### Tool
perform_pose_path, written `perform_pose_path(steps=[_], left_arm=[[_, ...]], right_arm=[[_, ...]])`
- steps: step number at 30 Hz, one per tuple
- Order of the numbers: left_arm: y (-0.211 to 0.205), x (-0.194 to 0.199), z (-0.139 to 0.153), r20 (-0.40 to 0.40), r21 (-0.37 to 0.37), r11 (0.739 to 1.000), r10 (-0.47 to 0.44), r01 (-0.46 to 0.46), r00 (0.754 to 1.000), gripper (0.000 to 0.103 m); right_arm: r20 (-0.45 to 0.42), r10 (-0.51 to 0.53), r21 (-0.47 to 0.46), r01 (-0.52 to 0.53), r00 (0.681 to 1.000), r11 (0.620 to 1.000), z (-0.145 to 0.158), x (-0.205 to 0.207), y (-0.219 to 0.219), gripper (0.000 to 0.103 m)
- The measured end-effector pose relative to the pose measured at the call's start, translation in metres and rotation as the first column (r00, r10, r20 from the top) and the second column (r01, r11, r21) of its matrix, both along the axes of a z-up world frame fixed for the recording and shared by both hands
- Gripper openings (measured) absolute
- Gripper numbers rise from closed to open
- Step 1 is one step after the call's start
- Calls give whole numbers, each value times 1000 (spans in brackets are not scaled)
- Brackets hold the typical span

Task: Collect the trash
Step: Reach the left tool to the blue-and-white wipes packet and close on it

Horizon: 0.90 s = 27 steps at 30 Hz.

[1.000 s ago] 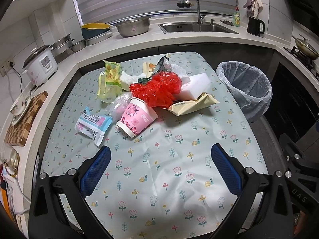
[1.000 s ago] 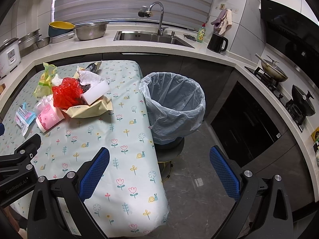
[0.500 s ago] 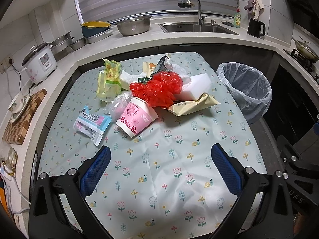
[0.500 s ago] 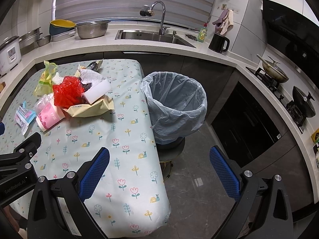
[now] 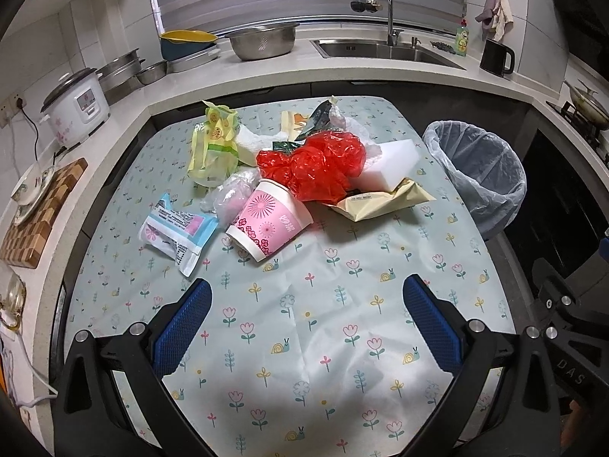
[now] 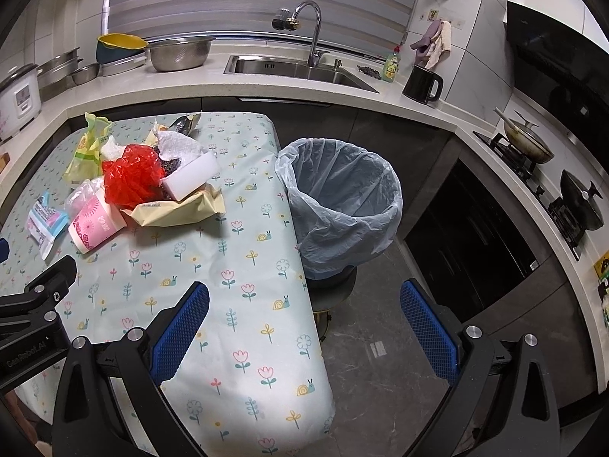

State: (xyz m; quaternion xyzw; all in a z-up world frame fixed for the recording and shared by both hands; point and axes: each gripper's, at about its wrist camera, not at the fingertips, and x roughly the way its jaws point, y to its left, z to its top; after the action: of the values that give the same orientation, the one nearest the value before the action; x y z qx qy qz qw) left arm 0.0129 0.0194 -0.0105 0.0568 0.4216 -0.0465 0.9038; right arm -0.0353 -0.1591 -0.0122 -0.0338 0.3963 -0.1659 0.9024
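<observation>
A heap of trash lies on the flowered tablecloth [image 5: 304, 323]: a red plastic bag [image 5: 316, 167], a pink paper cup [image 5: 266, 224] on its side, a white foam block [image 5: 388, 165], a tan envelope [image 5: 380, 202], a yellow-green wrapper [image 5: 215, 144], a blue-white packet [image 5: 175, 228]. A bin lined with a pale bag [image 6: 342, 198] stands off the table's right edge. My left gripper [image 5: 304, 323] hangs open over the near tablecloth, short of the cup. My right gripper [image 6: 304, 327] is open above the table's right corner and the floor, nothing between its fingers.
Behind the table runs a counter with a sink and tap [image 6: 304, 64], a steel bowl [image 5: 262, 42], a rice cooker [image 5: 76, 106], a black mug [image 6: 422, 83]. A stove with pans [image 6: 533, 148] is at the right. Dark cabinets and grey floor [image 6: 380, 361] surround the bin.
Both grippers have crept slightly forward toward the table and bin; the heap sits a little nearer in both views. Both remain open and nothing on the table has moved.
</observation>
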Motion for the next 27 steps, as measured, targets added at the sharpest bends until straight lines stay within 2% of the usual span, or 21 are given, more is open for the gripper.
perform_pose_path(steps=[5, 9, 13, 18, 21, 27], left_arm=[[43, 25, -15, -40, -61, 992, 111, -113, 993, 96], [83, 48, -30, -75, -74, 970, 224, -230, 972, 96], [117, 67, -45, -106, -89, 946, 301, -310, 948, 96], [145, 93, -58, -128, -100, 931, 337, -350, 933, 96], [161, 110, -68, -157, -140, 917, 351, -372, 923, 96], [171, 140, -93, -233, -175, 901, 353, -396, 906, 96]], right_arm=[[-8, 7, 8, -7, 1000, 1000, -8, 12, 6, 96], [-14, 13, 28, -13, 1000, 1000, -18, 26, 11, 96], [-29, 13, 74, -11, 999, 997, -30, 44, 18, 96], [-33, 16, 102, -13, 999, 995, -39, 67, 30, 96], [-32, 22, 108, -18, 999, 994, -42, 79, 38, 96], [-41, 37, 111, -33, 998, 993, -47, 102, 53, 96]])
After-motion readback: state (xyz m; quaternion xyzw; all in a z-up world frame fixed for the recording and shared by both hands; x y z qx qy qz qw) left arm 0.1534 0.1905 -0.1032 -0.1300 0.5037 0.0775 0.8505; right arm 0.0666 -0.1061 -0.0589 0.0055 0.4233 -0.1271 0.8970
